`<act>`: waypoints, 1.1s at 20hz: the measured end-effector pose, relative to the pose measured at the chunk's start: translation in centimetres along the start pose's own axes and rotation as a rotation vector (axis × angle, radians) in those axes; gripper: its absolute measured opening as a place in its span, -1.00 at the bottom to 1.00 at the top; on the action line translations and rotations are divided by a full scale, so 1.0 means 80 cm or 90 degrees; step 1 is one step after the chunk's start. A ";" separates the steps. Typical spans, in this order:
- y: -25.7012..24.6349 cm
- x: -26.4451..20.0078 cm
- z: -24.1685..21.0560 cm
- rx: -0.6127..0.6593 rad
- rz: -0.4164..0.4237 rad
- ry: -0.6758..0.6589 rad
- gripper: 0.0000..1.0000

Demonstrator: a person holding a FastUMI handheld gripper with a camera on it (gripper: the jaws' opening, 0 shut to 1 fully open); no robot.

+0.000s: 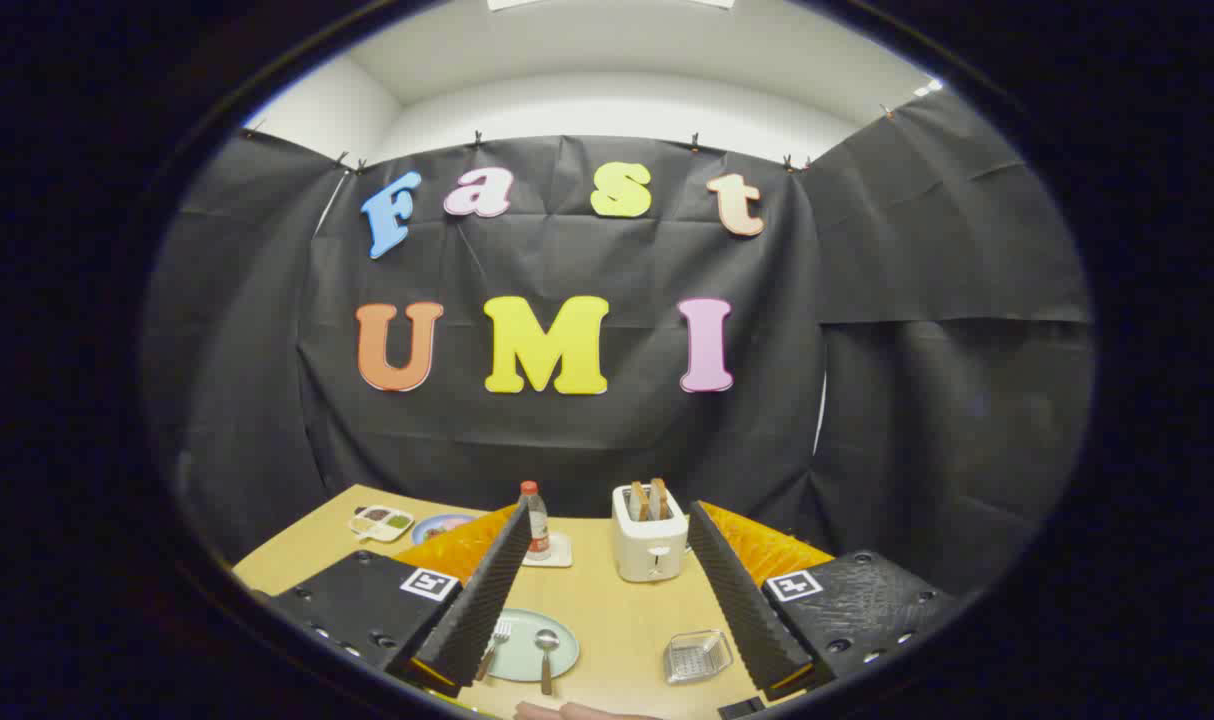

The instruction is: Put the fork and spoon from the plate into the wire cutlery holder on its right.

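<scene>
Hovering wide open and empty, claw (607, 600) framed fork (494, 645) and spoon (547, 655) on plate (522, 665), holder (698, 656) alongside for transfer

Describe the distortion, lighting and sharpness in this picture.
Gripper view: strong fisheye bending, so the table edges and the booth's wall curve; even overhead light, soft shadows, no glare. The plate, spoon and wire holder look sharp but small between the open fingers of the gripper.

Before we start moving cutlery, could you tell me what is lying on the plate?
A spoon and a fork lie on the plate; the open gripper has one finger covering the plate's left edge.
</scene>
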State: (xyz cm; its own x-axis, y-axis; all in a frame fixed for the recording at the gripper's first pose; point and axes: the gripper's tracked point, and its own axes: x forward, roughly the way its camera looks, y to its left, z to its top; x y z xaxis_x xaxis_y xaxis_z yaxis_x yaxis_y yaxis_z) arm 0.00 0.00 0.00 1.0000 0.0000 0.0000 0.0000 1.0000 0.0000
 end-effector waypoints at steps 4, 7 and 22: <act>-0.001 -0.003 -0.012 -0.014 0.002 0.012 0.92; 0.002 -0.001 -0.017 -0.014 0.008 0.021 0.92; 0.030 0.040 -0.146 -0.031 0.063 0.144 0.92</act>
State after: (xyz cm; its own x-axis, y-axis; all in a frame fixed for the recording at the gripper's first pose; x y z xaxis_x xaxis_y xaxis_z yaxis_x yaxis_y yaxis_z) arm 3.18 2.38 -11.67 0.9698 0.0931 -0.2255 -0.1039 0.9939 -0.0364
